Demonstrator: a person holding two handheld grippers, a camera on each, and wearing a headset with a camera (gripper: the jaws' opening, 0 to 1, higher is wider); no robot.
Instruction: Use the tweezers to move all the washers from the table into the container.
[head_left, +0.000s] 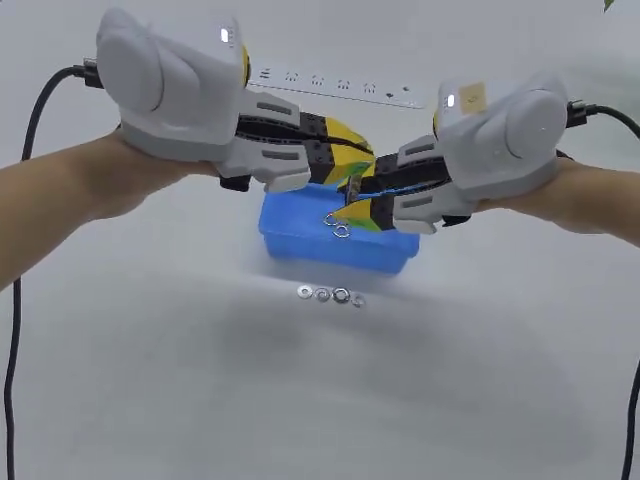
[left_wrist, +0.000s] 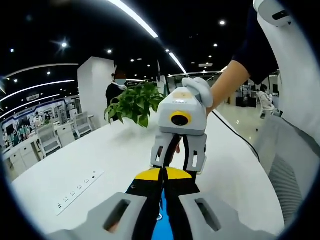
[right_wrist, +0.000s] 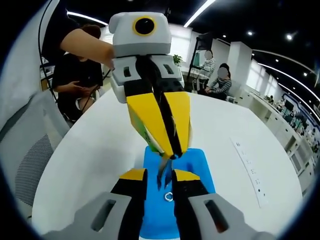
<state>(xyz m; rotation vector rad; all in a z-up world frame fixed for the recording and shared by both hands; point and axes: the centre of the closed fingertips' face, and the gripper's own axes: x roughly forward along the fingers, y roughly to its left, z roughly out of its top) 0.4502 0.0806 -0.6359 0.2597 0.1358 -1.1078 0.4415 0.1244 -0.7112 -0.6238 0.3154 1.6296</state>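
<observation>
Left gripper (head_left: 358, 165) and right gripper (head_left: 358, 205) meet over the blue container (head_left: 300, 242), which holds 2 washers (head_left: 336, 226); 4 loose washers (head_left: 331, 295) lie just before it. Left gripper view: jaws closed. Right gripper view: tweezers (right_wrist: 161, 176) between narrowly parted jaws, grip unclear.

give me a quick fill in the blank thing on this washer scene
1. The container is ___ in colour.
2. ___ washers lie in a row on the table in front of the container.
3. The left gripper and the right gripper meet tip to tip above the ___.

Missing words: blue; four; container
</observation>
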